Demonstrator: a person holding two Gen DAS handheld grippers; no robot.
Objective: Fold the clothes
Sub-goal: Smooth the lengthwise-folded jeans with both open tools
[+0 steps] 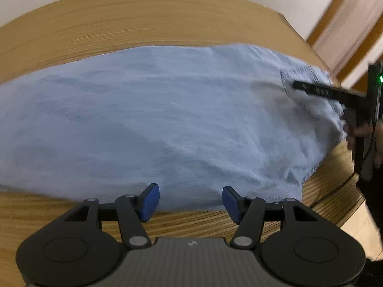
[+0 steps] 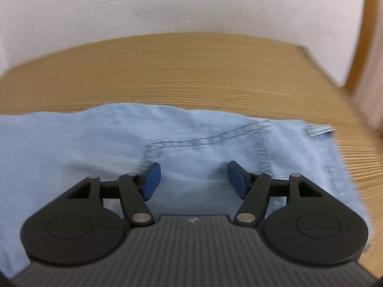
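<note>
Jeans [image 1: 153, 119] lie flat across table [image 1: 143, 21], pocket end at right; left gripper [image 1: 190, 202] hovers at near hem, jaws apart, empty; right gripper [image 2: 194, 179] over pocket, jaws apart, empty; between folds, likely; next: pinch edge, lift across.

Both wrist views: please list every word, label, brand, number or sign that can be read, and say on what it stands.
No readable word or number in either view.
Small pale logo mark on the left gripper body: a sign only, no letters.
The same mark on the right gripper body: no letters.
Pale marks on the right gripper's finger in the left wrist view: too blurred to read.
Light blue garment and wooden table: no text.
</note>
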